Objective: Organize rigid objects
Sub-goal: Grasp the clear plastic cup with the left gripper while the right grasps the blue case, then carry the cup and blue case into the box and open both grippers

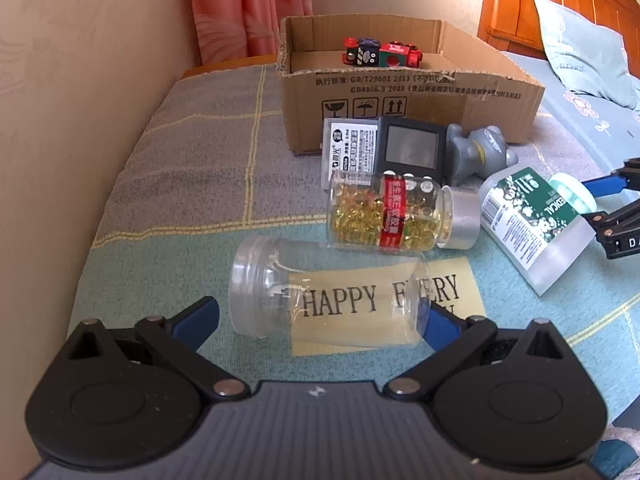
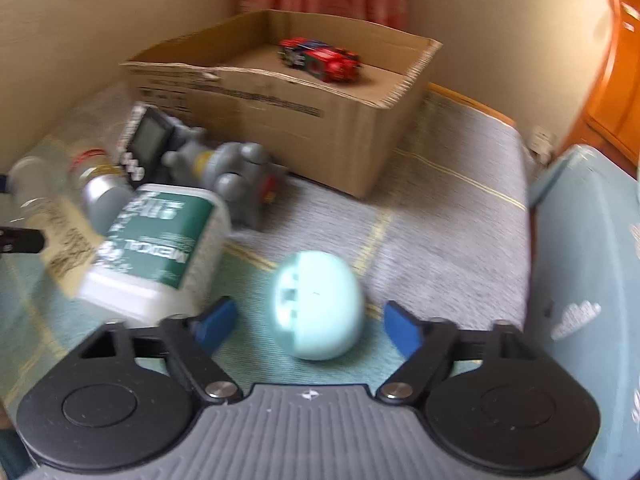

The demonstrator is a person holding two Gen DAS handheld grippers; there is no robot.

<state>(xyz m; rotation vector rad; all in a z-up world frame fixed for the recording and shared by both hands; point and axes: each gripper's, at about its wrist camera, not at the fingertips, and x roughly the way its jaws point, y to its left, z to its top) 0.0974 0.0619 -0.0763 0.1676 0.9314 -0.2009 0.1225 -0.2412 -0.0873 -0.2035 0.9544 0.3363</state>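
Early stage: only toy train inside cardboard box.

Left gripper spread around lying clear jar, not pinching.

Right gripper spread around mint egg.

Capsule bottle, green-label bottle, timer, grey toy on bed beside box.

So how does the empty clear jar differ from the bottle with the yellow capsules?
The clear jar is empty and see-through, while the capsule bottle is packed with yellow softgels. The jar has a clear lid and no label; the bottle has a silver cap and a red band. The jar lies between the left gripper's open jaws; the bottle lies beyond. Both lie on their sides on the blanket.
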